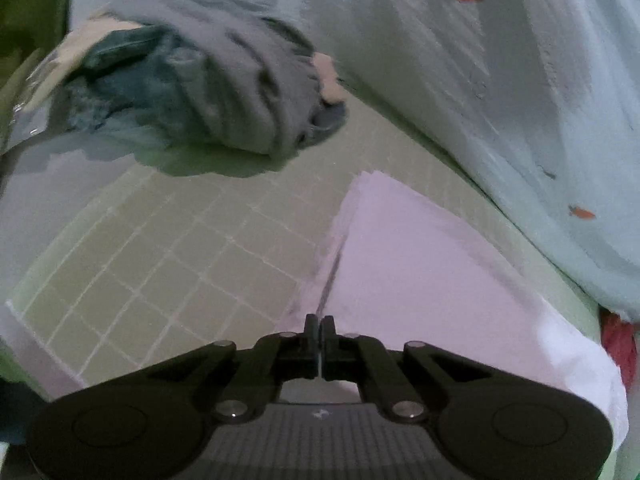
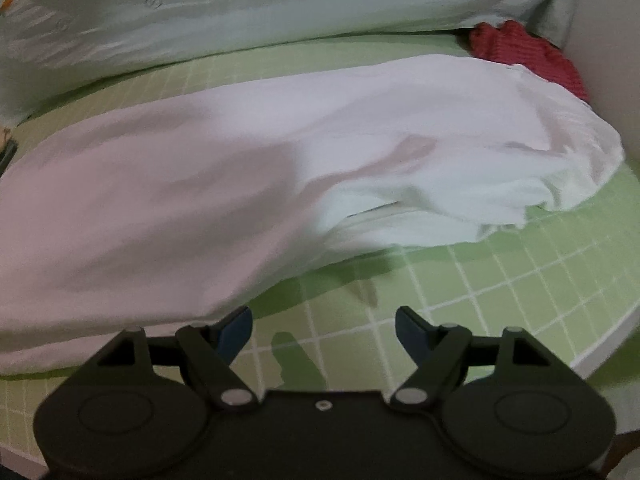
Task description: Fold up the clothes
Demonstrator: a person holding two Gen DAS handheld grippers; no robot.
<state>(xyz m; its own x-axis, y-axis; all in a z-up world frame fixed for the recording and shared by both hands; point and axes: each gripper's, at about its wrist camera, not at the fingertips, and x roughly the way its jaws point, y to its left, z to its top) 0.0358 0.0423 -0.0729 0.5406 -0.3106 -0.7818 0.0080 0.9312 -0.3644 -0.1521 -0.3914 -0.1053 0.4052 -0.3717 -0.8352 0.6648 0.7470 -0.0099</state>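
Our left gripper (image 1: 320,326) is clenched on a fold of the white garment (image 1: 404,264), which lies across the green grid-patterned sheet (image 1: 168,248); our right gripper (image 2: 323,326) hangs released, its fingers spread just beside the same garment's near edge. Beyond it we see a carrot-print quilt (image 2: 280,12), a red cloth (image 2: 524,52) and a grey clothes heap (image 1: 208,88).

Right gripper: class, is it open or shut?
Open. The right gripper has its fingertips wide apart, holding nothing, above the green grid sheet.
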